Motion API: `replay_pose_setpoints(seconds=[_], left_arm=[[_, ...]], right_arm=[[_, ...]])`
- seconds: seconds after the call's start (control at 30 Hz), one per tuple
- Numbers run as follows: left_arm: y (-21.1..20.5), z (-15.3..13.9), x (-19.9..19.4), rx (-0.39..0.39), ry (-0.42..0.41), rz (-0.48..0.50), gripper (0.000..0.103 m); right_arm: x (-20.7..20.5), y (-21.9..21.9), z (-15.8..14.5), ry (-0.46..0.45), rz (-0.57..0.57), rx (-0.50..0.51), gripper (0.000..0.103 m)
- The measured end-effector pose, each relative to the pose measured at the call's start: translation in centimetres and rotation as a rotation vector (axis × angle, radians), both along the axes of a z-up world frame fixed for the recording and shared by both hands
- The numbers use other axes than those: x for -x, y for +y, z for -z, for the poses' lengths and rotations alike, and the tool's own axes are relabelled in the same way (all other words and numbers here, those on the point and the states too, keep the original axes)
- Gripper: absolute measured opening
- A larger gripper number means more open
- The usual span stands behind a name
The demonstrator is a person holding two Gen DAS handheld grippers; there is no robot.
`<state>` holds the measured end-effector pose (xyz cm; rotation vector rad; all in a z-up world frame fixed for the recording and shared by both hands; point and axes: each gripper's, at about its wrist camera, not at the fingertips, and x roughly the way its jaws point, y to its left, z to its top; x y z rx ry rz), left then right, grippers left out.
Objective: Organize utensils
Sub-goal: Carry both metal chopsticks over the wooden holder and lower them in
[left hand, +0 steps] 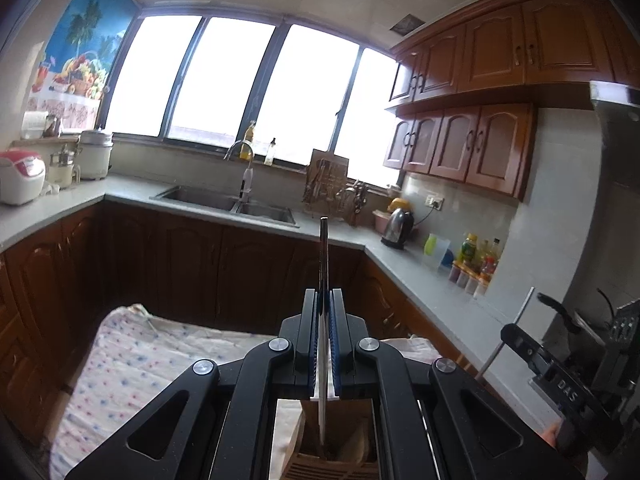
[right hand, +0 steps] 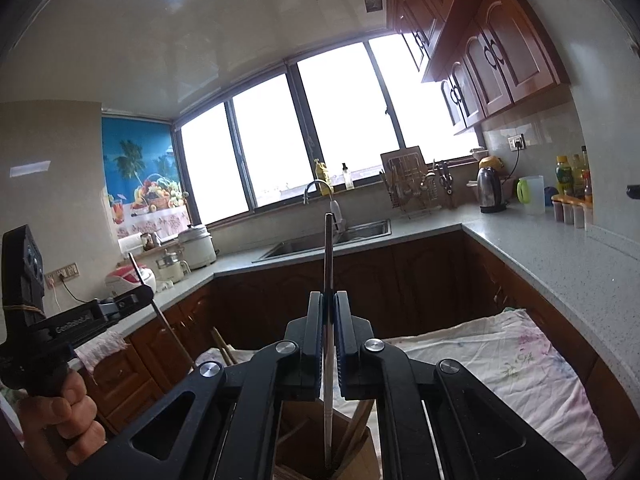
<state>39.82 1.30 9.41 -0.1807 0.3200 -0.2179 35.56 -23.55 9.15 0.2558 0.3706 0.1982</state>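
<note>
My left gripper [left hand: 325, 294] is shut on a thin metal chopstick [left hand: 323, 256] that stands upright, its lower end down in a wooden utensil holder [left hand: 332, 440] below the jaws. My right gripper [right hand: 329, 298] is shut on another thin metal chopstick [right hand: 329, 256], also upright, its lower end in the wooden holder [right hand: 304, 432], which also holds wooden chopsticks [right hand: 356, 428]. The right gripper shows at the right edge of the left wrist view [left hand: 516, 330]. The left gripper shows at the left of the right wrist view [right hand: 136, 296].
The holder stands on a table under a flowered cloth [left hand: 132, 360], also in the right wrist view [right hand: 520, 364]. Behind are a grey L-shaped counter [left hand: 420, 280] with a sink [left hand: 228, 200], a dish rack [left hand: 332, 188], a kettle [left hand: 398, 226], bottles [left hand: 476, 260] and rice cookers [left hand: 20, 176].
</note>
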Motion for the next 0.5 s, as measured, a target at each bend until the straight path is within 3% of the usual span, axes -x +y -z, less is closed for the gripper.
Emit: replay_pose_setpoints(seconds=[0.3, 0.5], left_arm=[[-1.3, 6.9, -3.9, 0.023, 0.063, -0.01, 0.003], [-0.9, 8.4, -5.4, 0.001, 0.118, 0.002, 0.003]], right_arm=[[-0.1, 1.0, 4.8, 0.066, -0.018, 0.015, 0.005], [0.0, 0.8, 7.1, 0.133, -0.027, 0.0, 0.005]])
